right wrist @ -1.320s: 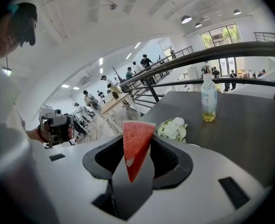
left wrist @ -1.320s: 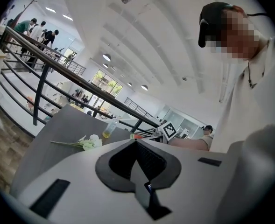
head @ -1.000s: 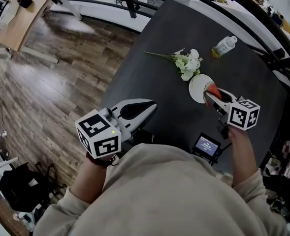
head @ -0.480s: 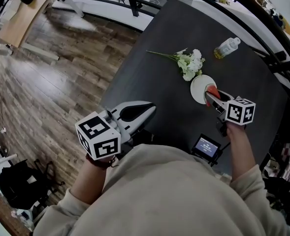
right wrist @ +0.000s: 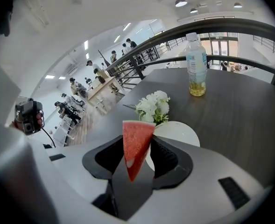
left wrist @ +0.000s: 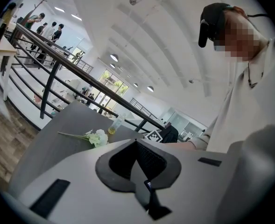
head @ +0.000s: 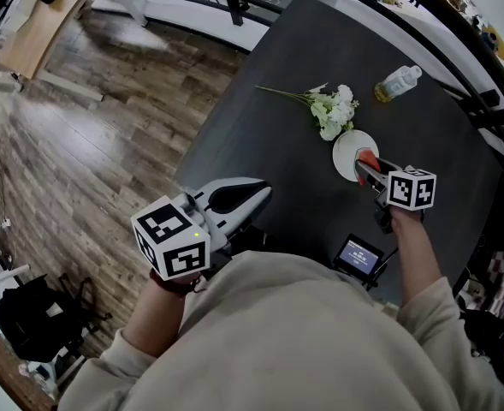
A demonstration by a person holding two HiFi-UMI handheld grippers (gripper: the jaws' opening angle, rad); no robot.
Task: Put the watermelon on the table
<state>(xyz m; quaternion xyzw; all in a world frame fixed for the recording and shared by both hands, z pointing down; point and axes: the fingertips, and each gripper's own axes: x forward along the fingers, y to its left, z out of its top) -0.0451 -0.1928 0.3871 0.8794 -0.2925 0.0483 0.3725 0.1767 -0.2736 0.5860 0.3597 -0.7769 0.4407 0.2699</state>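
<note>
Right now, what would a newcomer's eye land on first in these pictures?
The red wedge of watermelon clamped in the right gripper, by the near rim of a small white round plate on the dark grey table. Next, the bunch of white flowers beyond the plate, and the clear plastic bottle of yellowish liquid farther back.

Head view steep down over table, L & R gripper views low, close, all share flowers.

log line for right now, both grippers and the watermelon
right hand-held gripper: shut on watermelon slice, near white plate | left hand-held gripper: shut, empty | table: slice not yet set down
</note>
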